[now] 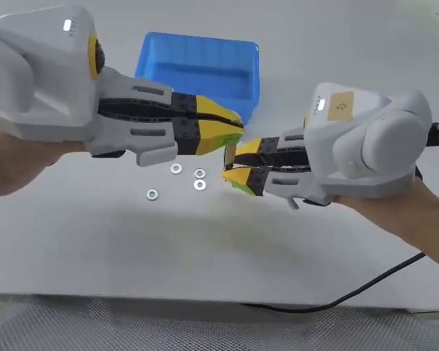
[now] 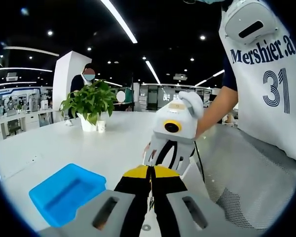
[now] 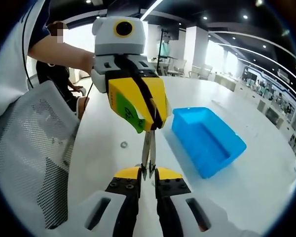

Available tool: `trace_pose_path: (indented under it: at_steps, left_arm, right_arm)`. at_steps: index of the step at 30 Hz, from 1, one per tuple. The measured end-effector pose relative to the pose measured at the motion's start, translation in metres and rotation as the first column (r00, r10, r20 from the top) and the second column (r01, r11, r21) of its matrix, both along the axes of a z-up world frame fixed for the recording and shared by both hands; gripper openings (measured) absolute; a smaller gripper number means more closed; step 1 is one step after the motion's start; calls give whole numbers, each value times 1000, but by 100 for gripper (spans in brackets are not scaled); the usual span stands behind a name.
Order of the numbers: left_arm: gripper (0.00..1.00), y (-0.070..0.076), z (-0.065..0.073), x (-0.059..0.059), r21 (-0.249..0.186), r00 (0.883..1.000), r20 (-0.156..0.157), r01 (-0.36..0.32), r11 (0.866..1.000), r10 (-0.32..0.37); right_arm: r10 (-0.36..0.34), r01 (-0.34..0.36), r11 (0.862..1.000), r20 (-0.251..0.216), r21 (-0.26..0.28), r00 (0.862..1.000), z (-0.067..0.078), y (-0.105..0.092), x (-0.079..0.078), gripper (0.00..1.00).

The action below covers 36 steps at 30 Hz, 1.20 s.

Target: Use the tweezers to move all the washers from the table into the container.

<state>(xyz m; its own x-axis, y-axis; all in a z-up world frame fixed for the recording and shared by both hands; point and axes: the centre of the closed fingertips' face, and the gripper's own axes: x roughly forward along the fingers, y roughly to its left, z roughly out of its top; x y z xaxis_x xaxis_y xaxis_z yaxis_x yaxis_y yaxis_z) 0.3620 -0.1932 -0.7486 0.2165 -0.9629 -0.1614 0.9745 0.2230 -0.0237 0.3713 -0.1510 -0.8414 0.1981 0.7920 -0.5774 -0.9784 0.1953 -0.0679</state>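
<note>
Layout on the white flat table (image 1: pixel 73 248)
Four metal ring washers (image 1: pixel 200 185) lie at 6 o'clock of the blue rectangular plastic container (image 1: pixel 205 69); thin metal tweezers (image 1: pixel 227 155), at the washers' 2 o'clock, sit between left gripper (image 1: pixel 234 126) and right gripper (image 1: pixel 233 162).

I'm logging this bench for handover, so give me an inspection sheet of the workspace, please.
Surface: white table, smooth.
Job's things: four washers loose on the table; blue bin behind them, looks empty; tweezers held off the table.
Clutter: nothing seen.
Tongs: left tongs shut on one end of the tweezers; right tongs flank the other end, grip unclear.
Cables: black cable runs over the table's near edge.
Surroundings: potted plant farther along the table, a person behind it, ceiling strip lights.
</note>
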Motion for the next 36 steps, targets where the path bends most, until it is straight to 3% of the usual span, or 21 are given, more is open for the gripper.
trace_pose_path:
  at_steps: [8, 13, 27, 30, 36]
  left_arm:
    - [4, -4, -3, 7, 4, 1000, 25, -4, 1000, 4]
    - [4, 8, -11, 15, 2, 1000, 22, -2, 1000, 2]
    - [4, 19, -27, 20, 19, 1000, 22, -1, 1000, 0]
    - [4, 13, -27, 17, 19, 1000, 17, -2, 1000, 2]
    - [4, 16, -28, 18, 10, 1000, 20, -8, 1000, 8]
  right_arm:
    - [-16, 16, 1000, 17, -18, 1000, -5, -3, 7, 12]
    - [-22, 23, 1000, 13, -16, 1000, -7, -4, 10, 12]
    - [-16, 16, 1000, 6, -27, 1000, -19, -3, 12, 13]
    - [-13, 13, 999, 1, -30, 1000, -21, -2, 12, 13]
    - [-6, 6, 999, -2, -35, 1000, -23, -2, 13, 14]
